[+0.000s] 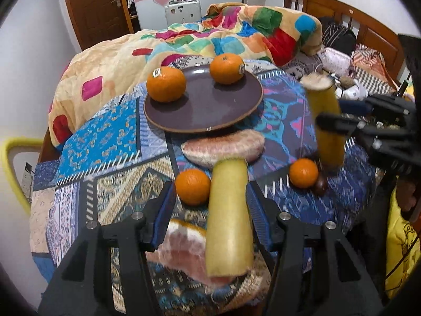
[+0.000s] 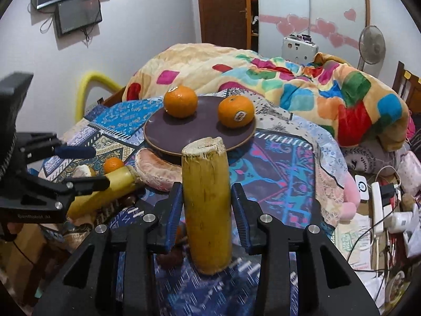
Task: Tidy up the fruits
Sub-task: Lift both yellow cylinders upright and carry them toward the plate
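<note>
A dark purple plate (image 1: 202,110) (image 2: 168,137) on the patterned cloth carries two oranges (image 1: 166,83) (image 1: 227,68). My left gripper (image 1: 210,200) holds a yellow banana piece (image 1: 229,218) that rests against the right pad; a gap shows on the left side. My right gripper (image 2: 206,192) is shut on a second banana piece (image 2: 206,205), held upright; it also shows in the left wrist view (image 1: 326,121). Two small oranges (image 1: 193,186) (image 1: 304,173) and a peeled pomelo segment (image 1: 223,148) lie on the cloth. Another pomelo piece (image 1: 181,250) lies under my left gripper.
The table is covered by a blue patterned cloth (image 1: 110,142). A bed with a colourful blanket (image 1: 236,29) stands behind it. A dark small fruit (image 1: 319,184) lies by the right orange. Cables and chargers (image 2: 379,202) lie at the right. A yellow chair frame (image 1: 10,168) is at the left.
</note>
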